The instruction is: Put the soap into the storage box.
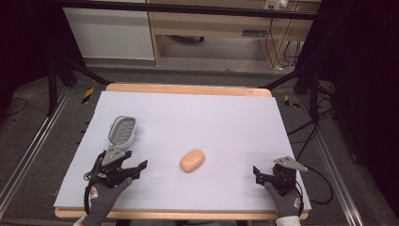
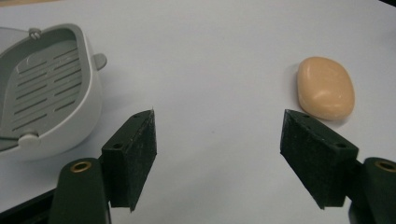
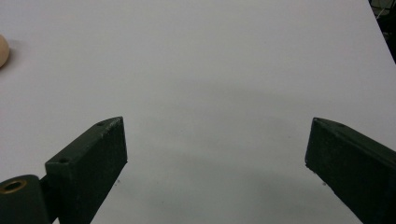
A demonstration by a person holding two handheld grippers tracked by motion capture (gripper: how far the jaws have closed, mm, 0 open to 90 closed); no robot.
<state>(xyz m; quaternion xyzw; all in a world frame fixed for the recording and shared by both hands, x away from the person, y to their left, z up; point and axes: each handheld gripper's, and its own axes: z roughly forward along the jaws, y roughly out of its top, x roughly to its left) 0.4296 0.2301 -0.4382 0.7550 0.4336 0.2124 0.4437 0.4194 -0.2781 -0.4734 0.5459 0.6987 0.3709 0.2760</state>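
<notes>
At the near edge of the table (image 1: 197, 108), two gloved hands each held a gripper. The left gripper (image 1: 133, 162) had its jaws wide apart, empty. The right gripper (image 1: 263, 173) sat partly hidden behind its hand; its own view showed the jaws spread, holding nothing. Between them, farther in, lay a peach bar of soap (image 1: 192, 160) on the white surface. Beyond the left gripper sat a grey slotted soap dish (image 1: 123, 130), empty, cut off at the frame edge in the left gripper view.

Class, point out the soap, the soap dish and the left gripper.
soap (image 1: 192, 160), high view, middle of its top.
soap dish (image 2: 44, 86), left gripper view, slotted floor.
left gripper (image 1: 136, 161), high view, midway between its fingertips.
</notes>
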